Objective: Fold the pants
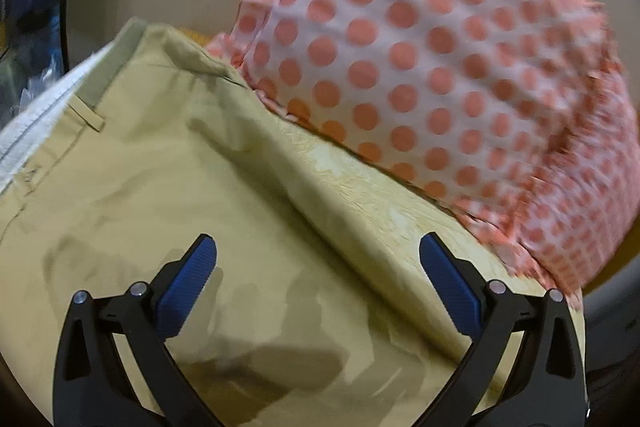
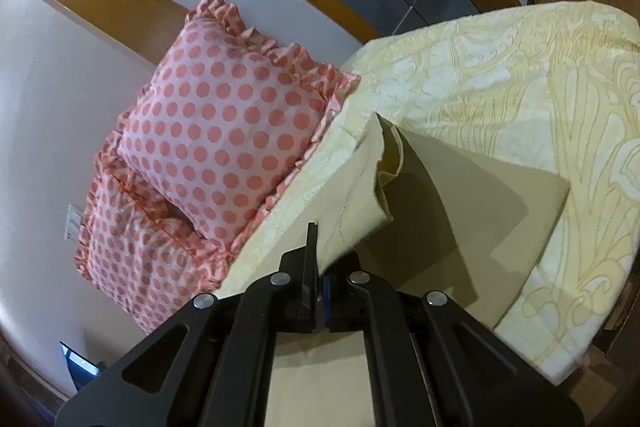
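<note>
The beige pants [image 1: 160,195] lie on the bed, with the waistband and a belt loop at the left of the left wrist view. My left gripper [image 1: 318,259] is open and empty just above the pants, its blue pads spread wide. In the right wrist view my right gripper [image 2: 320,267] is shut on an edge of the pants [image 2: 360,195] and lifts that fabric off the bed. The rest of the pants [image 2: 480,219] lies flat beyond it.
A pale yellow patterned bedspread [image 2: 520,75] covers the bed. Pink pillows with coral dots [image 2: 224,131] lean against the white wall and wooden headboard; one fills the upper right of the left wrist view [image 1: 420,47]. The bed edge runs along the right.
</note>
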